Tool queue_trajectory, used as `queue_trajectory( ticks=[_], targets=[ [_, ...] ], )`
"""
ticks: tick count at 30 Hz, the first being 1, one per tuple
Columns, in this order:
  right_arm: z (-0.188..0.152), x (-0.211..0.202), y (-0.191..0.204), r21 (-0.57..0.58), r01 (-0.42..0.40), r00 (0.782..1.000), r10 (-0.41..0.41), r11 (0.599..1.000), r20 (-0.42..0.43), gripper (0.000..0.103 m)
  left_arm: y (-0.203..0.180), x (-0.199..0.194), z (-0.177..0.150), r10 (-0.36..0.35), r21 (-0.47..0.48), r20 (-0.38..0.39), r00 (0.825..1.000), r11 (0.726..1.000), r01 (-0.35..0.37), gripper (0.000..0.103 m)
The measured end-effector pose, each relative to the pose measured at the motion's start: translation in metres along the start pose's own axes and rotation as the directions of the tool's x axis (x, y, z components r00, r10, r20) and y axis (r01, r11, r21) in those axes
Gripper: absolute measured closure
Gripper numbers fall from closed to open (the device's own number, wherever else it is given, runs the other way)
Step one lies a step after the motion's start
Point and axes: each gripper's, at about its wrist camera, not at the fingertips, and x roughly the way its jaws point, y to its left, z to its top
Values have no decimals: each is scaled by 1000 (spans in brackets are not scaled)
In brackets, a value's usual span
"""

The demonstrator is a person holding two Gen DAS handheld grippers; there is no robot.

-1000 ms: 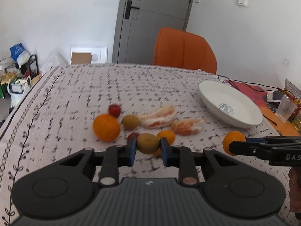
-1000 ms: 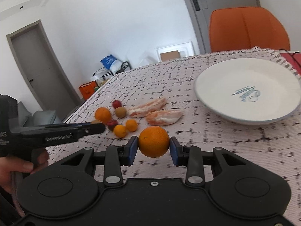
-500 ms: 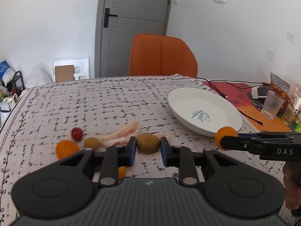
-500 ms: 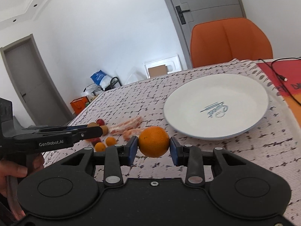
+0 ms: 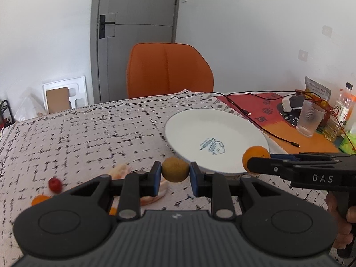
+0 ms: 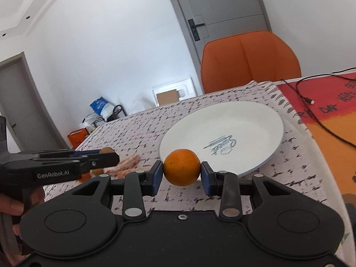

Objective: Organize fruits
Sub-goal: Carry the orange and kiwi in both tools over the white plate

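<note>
Kiwi (image 5: pixel 174 170) pinched across its middle by the left gripper (image 5: pixel 174 173), blue pads pressing both sides. It hangs above the tablecloth (image 5: pixel 93 133), just short of the near rim of the white plate (image 5: pixel 213 120). Looks small, light, fuzzy-skinned; the skin should give good friction, but the flesh is likely soft, so a firm squeeze could bruise it. The grip on the widest part seems right.

Orange (image 6: pixel 182 166) clamped the same way in the right gripper (image 6: pixel 182 173), jaws set wider apart to span it. It sits over the cloth at the plate's near edge. Judged heavier and firmer than the kiwi, with a dimpled rind that is fairly grippy; round, so it may roll once let go on the shallow plate.

Plate is bare, only a printed logo in its centre.

Left behind on the cloth: a red fruit (image 5: pixel 55 184), another orange fruit (image 5: pixel 40 199) and pale peeled segments (image 5: pixel 120 170). All are blurred and partly covered by the left gripper's body, so their count and kind are uncertain. A scrap of orange peeks out under a finger link; cannot tell what it is.

Contact under both held fruits is hidden. Right of the plate: a glass (image 5: pixel 310 121), bottles, cables on a red mat. An orange chair (image 5: pixel 169 71) stands behind the table.
</note>
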Motion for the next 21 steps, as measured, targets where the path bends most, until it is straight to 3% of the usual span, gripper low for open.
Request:
queue_trajectory(
  ticks=[16,21],
  targets=[
    [3,9,-26,21,61,998,-61,998,22,68,-27,37,19,-27,28,-2,1000,999,27,77],
    [4,11,-32,42,69,997,-71,997,34,63,-35,50,21,-45,44,-13,999,998,45,77]
  ],
)
